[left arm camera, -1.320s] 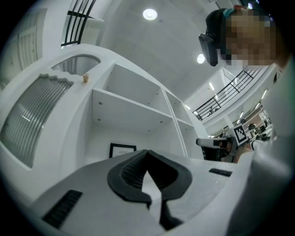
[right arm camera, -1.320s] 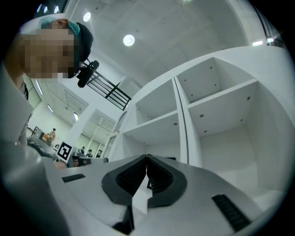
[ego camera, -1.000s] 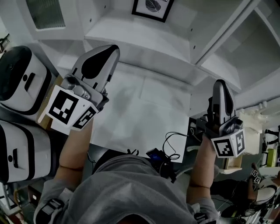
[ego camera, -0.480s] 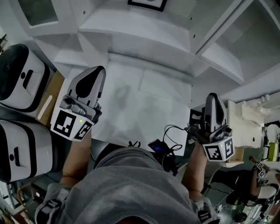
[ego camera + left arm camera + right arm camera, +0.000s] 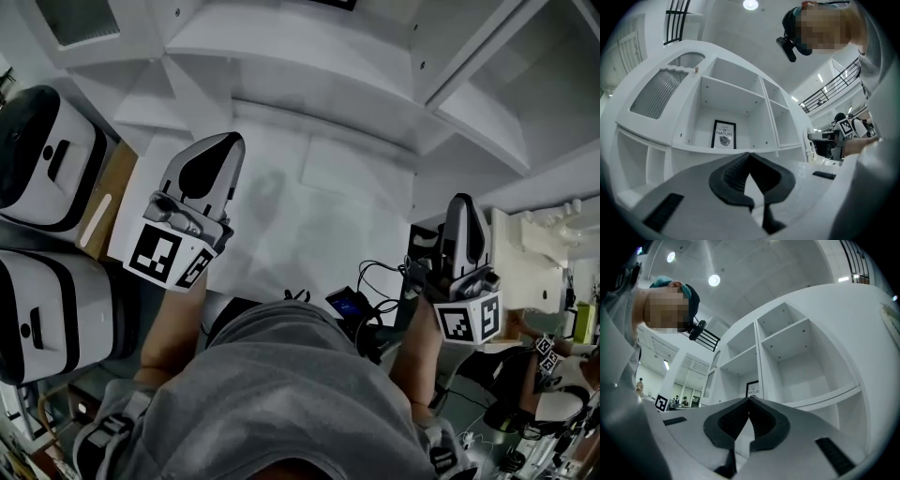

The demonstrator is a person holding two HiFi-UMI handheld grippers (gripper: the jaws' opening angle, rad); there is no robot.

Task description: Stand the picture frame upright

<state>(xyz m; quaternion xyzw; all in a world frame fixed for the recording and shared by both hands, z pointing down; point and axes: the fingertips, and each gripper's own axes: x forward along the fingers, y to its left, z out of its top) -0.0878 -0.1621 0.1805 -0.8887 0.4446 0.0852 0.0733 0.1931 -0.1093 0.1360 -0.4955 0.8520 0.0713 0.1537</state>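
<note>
Picture frame (image 5: 724,135) and both tongs now sit well apart, and that widening gap is the change that matters. The left tongs (image 5: 217,155) are clenched on nothing, their dark pads meeting tip to tip in the left gripper view. The right tongs (image 5: 463,211) are likewise pressed together and empty. Compared with a second ago, both have sunk and drawn back toward the person's body. In the head view the left now sits over the 9 o'clock side of the white worktop (image 5: 319,225), and the right just off its 3 o'clock edge, above a tangle of cables (image 5: 370,281). Beyond the worktop, at 12 o'clock, rises the white shelf unit (image 5: 736,89). The frame stands upright on the floor of a middle compartment, print facing out, with no tilt that I can see. In the head view it has slid from plainly showing to a mere sliver at the 12 o'clock edge. My reading is that the standing-up is done and the hands are retreating to rest. Whether the frame bears on its own prop or on the back wall cannot be told.
</note>
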